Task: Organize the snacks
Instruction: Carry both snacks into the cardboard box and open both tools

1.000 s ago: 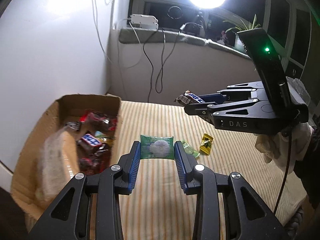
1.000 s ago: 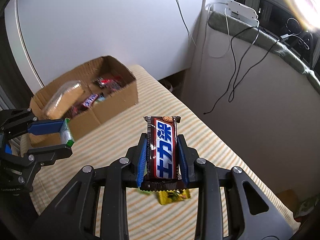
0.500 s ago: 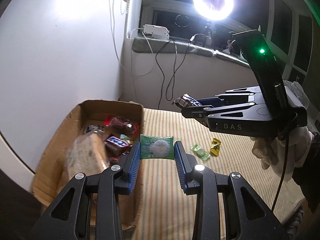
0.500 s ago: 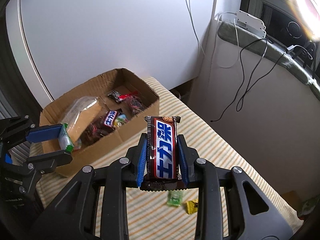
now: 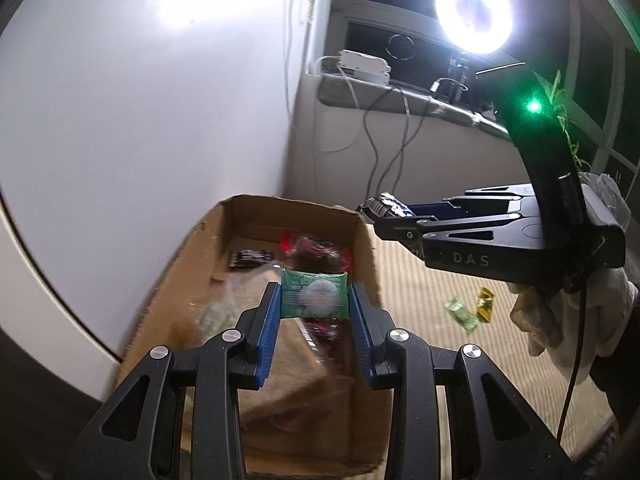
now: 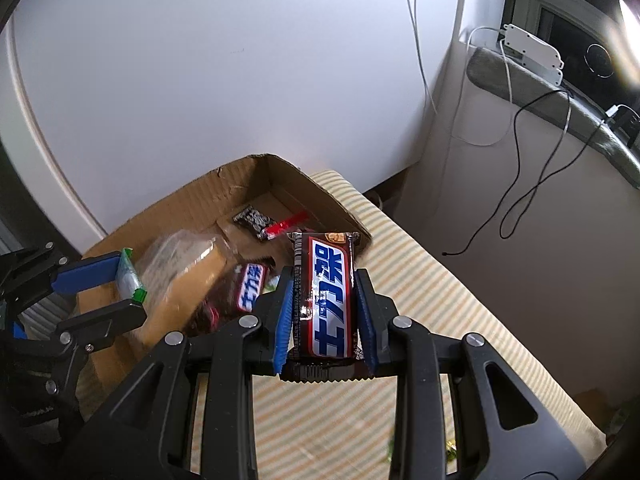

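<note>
Green packet [image 5: 313,294], pale round patch at centre. Brown bar [image 6: 325,299], white-edged blue lettering, red trim. Blue pads [image 5: 269,332] on black grippers. Tan cardboard box [image 5: 362,248]. Cream-and-tan striped cloth [image 6: 416,272], lower right. Green candy [image 5: 462,313], yellow candy [image 5: 485,303].

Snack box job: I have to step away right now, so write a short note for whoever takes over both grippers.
Left gripper: shut on a green packet, held over the cardboard box.
Right gripper: shut on a chocolate bar, at the box's near corner.
Done: several snacks already lie in the box.
Left: release both held snacks into the box, then collect the green candy and yellow candy lying on the striped tabletop.
</note>
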Available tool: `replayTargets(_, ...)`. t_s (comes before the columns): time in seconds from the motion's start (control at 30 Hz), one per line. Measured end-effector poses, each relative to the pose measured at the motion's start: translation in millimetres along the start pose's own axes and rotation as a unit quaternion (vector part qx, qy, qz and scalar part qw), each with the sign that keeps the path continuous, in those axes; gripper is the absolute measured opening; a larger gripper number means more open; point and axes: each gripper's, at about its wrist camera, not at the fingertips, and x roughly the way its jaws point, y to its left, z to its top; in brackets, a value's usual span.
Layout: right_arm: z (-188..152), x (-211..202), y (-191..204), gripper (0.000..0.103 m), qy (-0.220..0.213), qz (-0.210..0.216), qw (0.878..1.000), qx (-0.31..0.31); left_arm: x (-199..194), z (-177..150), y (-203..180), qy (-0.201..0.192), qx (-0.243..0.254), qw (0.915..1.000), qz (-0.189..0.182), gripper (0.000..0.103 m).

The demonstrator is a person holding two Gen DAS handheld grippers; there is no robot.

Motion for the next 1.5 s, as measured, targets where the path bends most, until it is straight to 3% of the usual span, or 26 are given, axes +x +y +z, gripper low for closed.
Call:
replayTargets(0.37,21,37,13,0.03,0.017,0.002,1.0,0.011,10,4,23,0.0,-0.014,0.9999,0.008,0.032)
replayTargets(0.8,25,45,22,0.03,0.023,0.007,1.0,0.001,11,5,26,-0.001,-0.017,0.9998,0.012,0.036)
replayTargets(0.87,25,44,22,0.037,0.021,0.006,1.0,0.001,10,5,25,-0.002,-0.017,0.9998,0.014,0.04)
replayTargets(0.93,25,41,23,0.057,0.014,0.006,1.0,0.002,9,5,24,-0.002,-0.015,0.9998,0.015,0.04)
replayTargets(1.07,27,34,25,0.065,0.001,0.002,1.0,-0.003,8,5,24,-0.004,-0.014,0.9998,0.017,0.049)
replayTargets(1.2,27,28,24,0.081,-0.007,-0.007,1.0,-0.004,5,3,21,-0.005,-0.009,0.9998,0.017,0.053)
replayTargets(1.33,25,20,21,0.088,-0.013,-0.015,1.0,0.003,5,4,20,-0.005,-0.013,0.9998,0.015,0.055)
replayTargets(1.5,21,8,16,0.088,-0.018,-0.02,1.0,0.01,0,3,12,-0.008,-0.008,0.9998,0.013,0.056)
